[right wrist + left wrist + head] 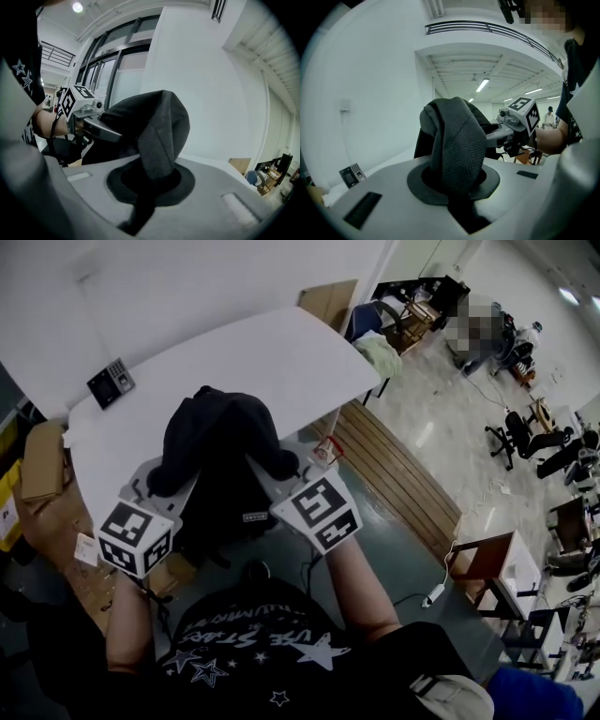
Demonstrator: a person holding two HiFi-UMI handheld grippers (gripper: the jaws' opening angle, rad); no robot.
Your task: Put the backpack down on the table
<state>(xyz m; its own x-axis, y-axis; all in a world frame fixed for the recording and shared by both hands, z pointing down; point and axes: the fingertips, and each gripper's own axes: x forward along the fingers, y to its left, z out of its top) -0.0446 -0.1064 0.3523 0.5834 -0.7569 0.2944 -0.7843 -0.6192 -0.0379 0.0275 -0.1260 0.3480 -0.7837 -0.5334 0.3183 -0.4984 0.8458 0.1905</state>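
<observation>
- We find the black fabric backpack [220,451] hanging roughly upright at the near edge of the white rounded table [244,352]. The bare tabletop lies at 12 o'clock from it.
- The left tongs [454,185], at its 8 o'clock, and the right tongs [150,185], at its 4 o'clock, each pinch a fold of its dark woven fabric. Neither hand is nearer the table.
- The small label [253,517] on the backpack is too small to read. The print on the black shirt [253,643] is not reliably legible.
</observation>
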